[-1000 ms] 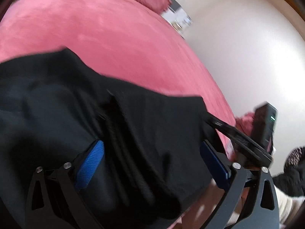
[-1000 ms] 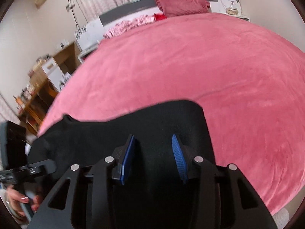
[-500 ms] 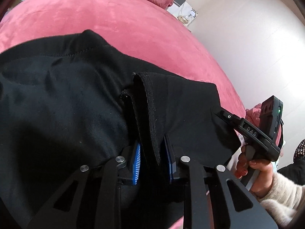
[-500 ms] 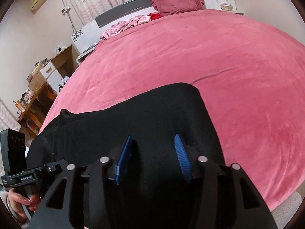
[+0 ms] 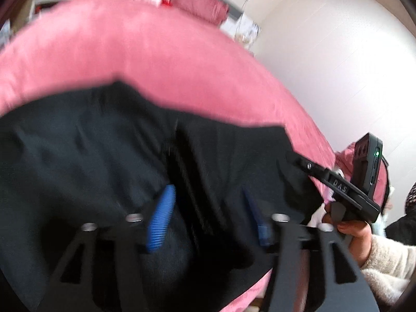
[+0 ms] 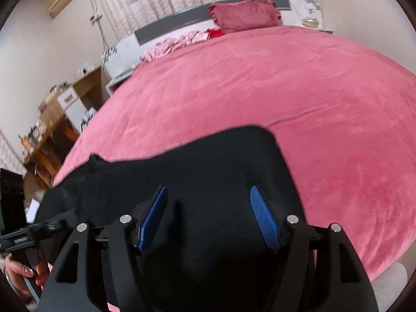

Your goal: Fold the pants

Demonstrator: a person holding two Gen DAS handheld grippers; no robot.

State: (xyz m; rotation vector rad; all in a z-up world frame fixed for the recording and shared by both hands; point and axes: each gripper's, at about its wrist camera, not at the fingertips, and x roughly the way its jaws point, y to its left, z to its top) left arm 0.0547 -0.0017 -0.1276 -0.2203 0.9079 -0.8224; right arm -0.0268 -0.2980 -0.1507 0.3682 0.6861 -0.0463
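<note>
Already the black soft-knit pants [image 6: 208, 171] lie doubled into a squat bundle at the near edge of the pink plush bedspread [image 6: 299, 98], so I judge the folding mostly done. Both the left gripper [image 5: 208, 205] and right gripper [image 6: 208, 208] hover with blue-padded fingers spread, gripping nothing; perhaps one last fold or smoothing remains.

Left wrist view smeared by motion blur: pants [image 5: 109, 161] seams, fold lines unreadable; pillow [image 5: 199, 6] and bedside items soft. Left gripper [image 5: 205, 213] pads blurred, right-hand pad nearly lost against the black cloth. Pants run off the bottom and left edges in both views; full outline untellable. Right gripper [image 6: 208, 215] base hides the cloth beneath. Shelf [image 6: 52, 130] clutter too small to identify.
</note>
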